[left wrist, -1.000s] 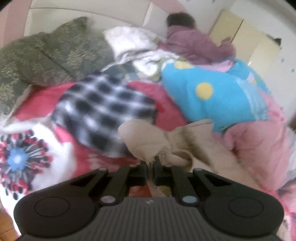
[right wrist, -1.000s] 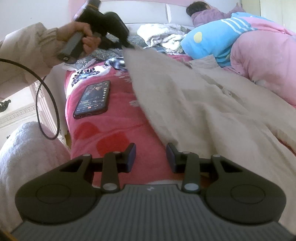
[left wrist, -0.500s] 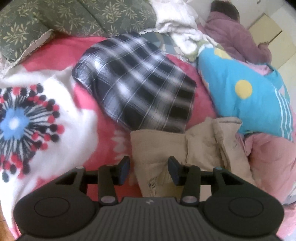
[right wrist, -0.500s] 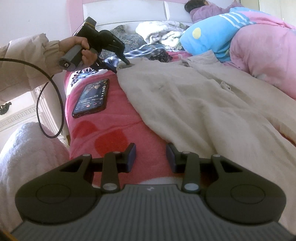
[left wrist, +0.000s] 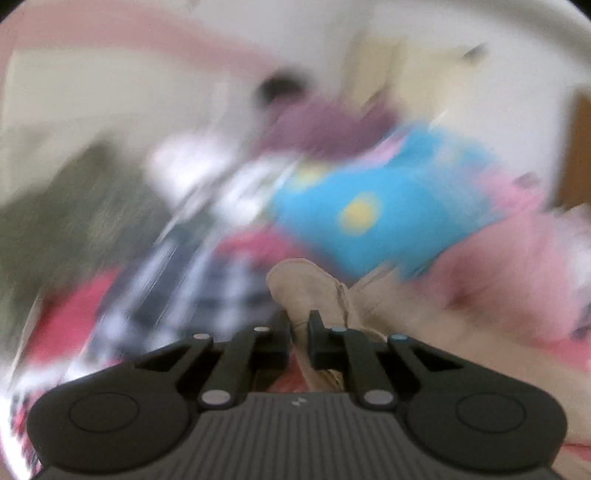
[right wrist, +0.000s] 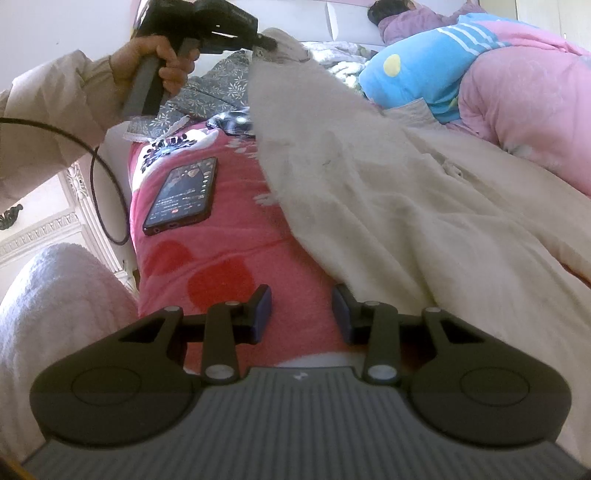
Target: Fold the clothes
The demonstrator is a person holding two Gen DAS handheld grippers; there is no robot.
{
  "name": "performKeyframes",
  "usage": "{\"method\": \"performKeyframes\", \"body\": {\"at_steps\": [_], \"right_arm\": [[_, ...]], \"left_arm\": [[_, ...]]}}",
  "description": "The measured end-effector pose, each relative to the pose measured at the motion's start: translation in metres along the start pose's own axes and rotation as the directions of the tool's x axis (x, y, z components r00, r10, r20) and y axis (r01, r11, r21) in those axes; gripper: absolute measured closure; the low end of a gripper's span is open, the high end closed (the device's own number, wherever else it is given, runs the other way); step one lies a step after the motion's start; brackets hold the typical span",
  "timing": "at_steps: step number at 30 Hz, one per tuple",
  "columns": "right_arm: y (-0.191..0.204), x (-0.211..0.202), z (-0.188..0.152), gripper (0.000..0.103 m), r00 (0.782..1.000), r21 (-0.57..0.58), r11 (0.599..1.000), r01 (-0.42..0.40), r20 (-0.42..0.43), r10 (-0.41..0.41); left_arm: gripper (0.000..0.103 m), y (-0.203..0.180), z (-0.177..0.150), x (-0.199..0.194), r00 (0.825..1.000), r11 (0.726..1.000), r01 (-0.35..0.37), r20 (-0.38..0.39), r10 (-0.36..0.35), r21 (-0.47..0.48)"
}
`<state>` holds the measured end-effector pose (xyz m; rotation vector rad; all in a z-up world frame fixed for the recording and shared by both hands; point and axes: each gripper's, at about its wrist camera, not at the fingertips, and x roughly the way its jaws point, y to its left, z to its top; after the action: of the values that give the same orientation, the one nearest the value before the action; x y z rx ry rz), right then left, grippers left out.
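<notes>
A large beige garment [right wrist: 406, 203] lies spread over the pink blanket [right wrist: 221, 266] on the bed. In the right wrist view a hand [right wrist: 155, 62] holds my left gripper [right wrist: 266, 44] high at the far side, shut on the garment's corner, which hangs lifted from it. The left wrist view is smeared by motion, but beige cloth [left wrist: 306, 284] shows pinched between the left gripper [left wrist: 300, 325] pads. My right gripper [right wrist: 301, 310] stands open low over the blanket with nothing between its fingers; the garment's near edge lies beside its right finger.
A black phone [right wrist: 183, 195] lies on the blanket left of the garment. A plaid garment [left wrist: 207, 291] lies beyond. A blue pillow [right wrist: 417, 74] and pink quilt [right wrist: 524, 103] bound the right side; a person [right wrist: 417, 16] lies at the headboard. A cable [right wrist: 99, 184] hangs at left.
Half a second ago the left gripper stood open over the garment's corner lying flat; now it is shut on that corner and has raised it. The right gripper has not moved.
</notes>
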<state>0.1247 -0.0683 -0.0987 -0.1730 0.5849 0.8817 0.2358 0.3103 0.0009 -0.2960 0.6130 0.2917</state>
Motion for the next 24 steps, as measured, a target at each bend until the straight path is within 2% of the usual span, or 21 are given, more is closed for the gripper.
{"method": "performKeyframes", "body": {"at_steps": [2, 3, 4, 5, 11, 13, 15, 16, 18, 19, 21, 23, 24], "right_arm": [[0.000, 0.000, 0.000, 0.067, 1.000, 0.001, 1.000, -0.001, -0.001, 0.001], [0.000, 0.000, 0.000, 0.067, 1.000, 0.001, 1.000, -0.002, -0.001, 0.002], [-0.001, 0.000, 0.000, 0.066, 1.000, 0.002, 1.000, -0.004, -0.001, 0.004], [-0.001, -0.001, 0.000, 0.066, 1.000, 0.003, 1.000, -0.005, -0.002, 0.005], [-0.002, 0.000, 0.001, 0.066, 1.000, 0.013, 1.000, -0.009, -0.003, 0.009], [-0.002, -0.001, 0.001, 0.066, 1.000, 0.024, 1.000, -0.009, -0.001, 0.009], [-0.003, -0.005, 0.005, 0.066, 1.000, 0.045, 0.999, -0.009, 0.006, 0.009], [-0.004, -0.009, 0.008, 0.066, 1.000, 0.059, 0.998, -0.007, 0.014, 0.007], [-0.005, -0.022, 0.018, 0.066, 0.999, 0.079, 0.997, -0.005, 0.051, 0.001], [-0.005, -0.031, 0.025, 0.066, 0.997, 0.082, 0.997, 0.003, 0.076, -0.009], [-0.005, -0.053, 0.039, 0.066, 0.990, 0.074, 0.996, 0.040, 0.133, -0.049], [-0.005, -0.079, 0.056, 0.066, 0.977, 0.060, 0.994, 0.088, 0.191, -0.098], [-0.006, -0.090, 0.064, 0.066, 0.969, 0.053, 0.992, 0.112, 0.214, -0.120]], "left_arm": [[0.086, 0.034, -0.011, 0.030, 0.988, 0.988, -0.028, -0.154, 0.004, -0.150], [0.082, 0.051, -0.018, 0.045, 0.975, 0.973, -0.040, -0.222, -0.012, -0.228], [0.076, 0.062, -0.023, 0.049, 0.971, 0.959, -0.036, -0.237, -0.032, -0.280], [0.074, 0.065, -0.023, 0.043, 0.975, 0.955, -0.024, -0.216, -0.042, -0.295], [0.074, 0.057, -0.007, -0.008, 0.997, 0.959, 0.022, -0.061, -0.041, -0.283], [0.074, 0.052, 0.000, -0.030, 0.997, 0.953, 0.067, -0.019, -0.076, -0.296], [0.074, 0.039, 0.009, -0.052, 0.986, 0.934, 0.162, 0.022, -0.163, -0.319], [0.074, 0.029, 0.010, -0.064, 0.973, 0.916, 0.229, 0.036, -0.230, -0.328], [0.074, 0.006, 0.011, -0.087, 0.923, 0.861, 0.376, 0.058, -0.380, -0.343], [0.074, -0.006, 0.009, -0.098, 0.886, 0.819, 0.451, 0.068, -0.459, -0.353], [0.074, -0.031, 0.000, -0.119, 0.791, 0.720, 0.591, 0.086, -0.606, -0.365], [0.070, -0.047, -0.016, -0.131, 0.727, 0.653, 0.665, 0.113, -0.677, -0.364], [0.070, -0.052, -0.025, -0.133, 0.709, 0.631, 0.684, 0.126, -0.694, -0.366]]}}
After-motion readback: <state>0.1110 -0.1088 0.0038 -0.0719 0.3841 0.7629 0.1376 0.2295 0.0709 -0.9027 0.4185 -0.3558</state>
